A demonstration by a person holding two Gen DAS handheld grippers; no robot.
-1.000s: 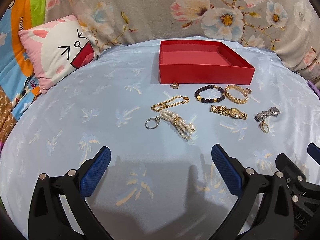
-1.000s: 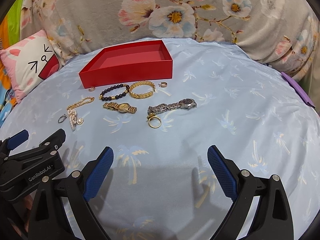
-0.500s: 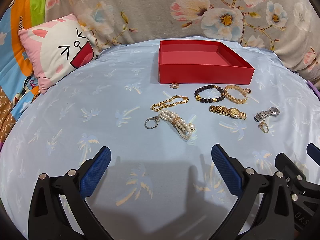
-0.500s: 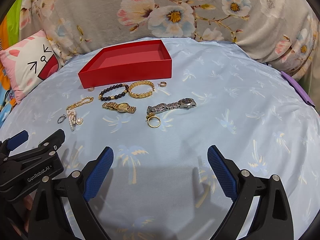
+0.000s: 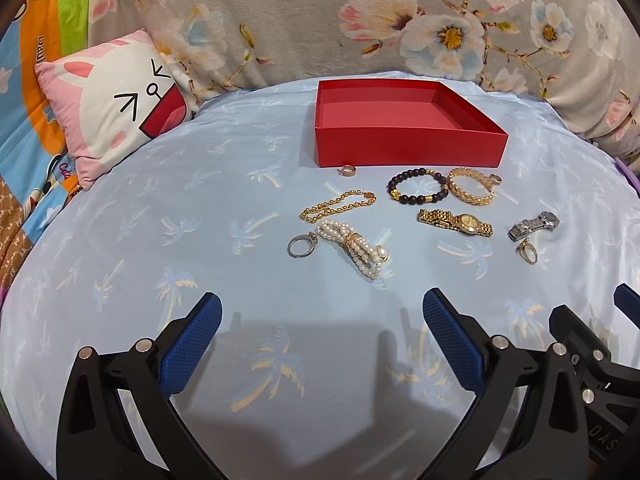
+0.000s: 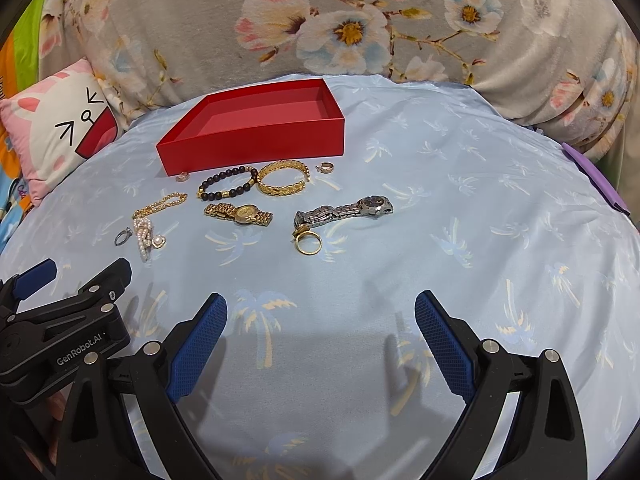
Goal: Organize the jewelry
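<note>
An empty red box point(image 5: 408, 148) point(image 6: 256, 150) stands at the back of the blue cloth. In front of it lie a pearl bracelet point(image 5: 354, 246), gold chain point(image 5: 338, 206), silver ring point(image 5: 299, 246), dark bead bracelet point(image 5: 418, 190), gold bracelet point(image 5: 468, 192), gold watch point(image 5: 456, 221) point(image 6: 238, 213), silver watch point(image 6: 344, 210) and gold ring point(image 6: 308, 243). My left gripper point(image 5: 320, 340) is open and empty, short of the pearls. My right gripper point(image 6: 320, 340) is open and empty, short of the gold ring.
A bunny cushion point(image 5: 112, 108) lies at the left. A floral blanket point(image 5: 400, 20) rises behind the box. Two small rings point(image 6: 325, 168) point(image 5: 347, 170) lie by the box front. A purple object point(image 6: 596, 176) sits at the right edge. The grippers are side by side.
Both views have shifted very slightly; the jewelry and box have not moved. Both grippers stay open.
</note>
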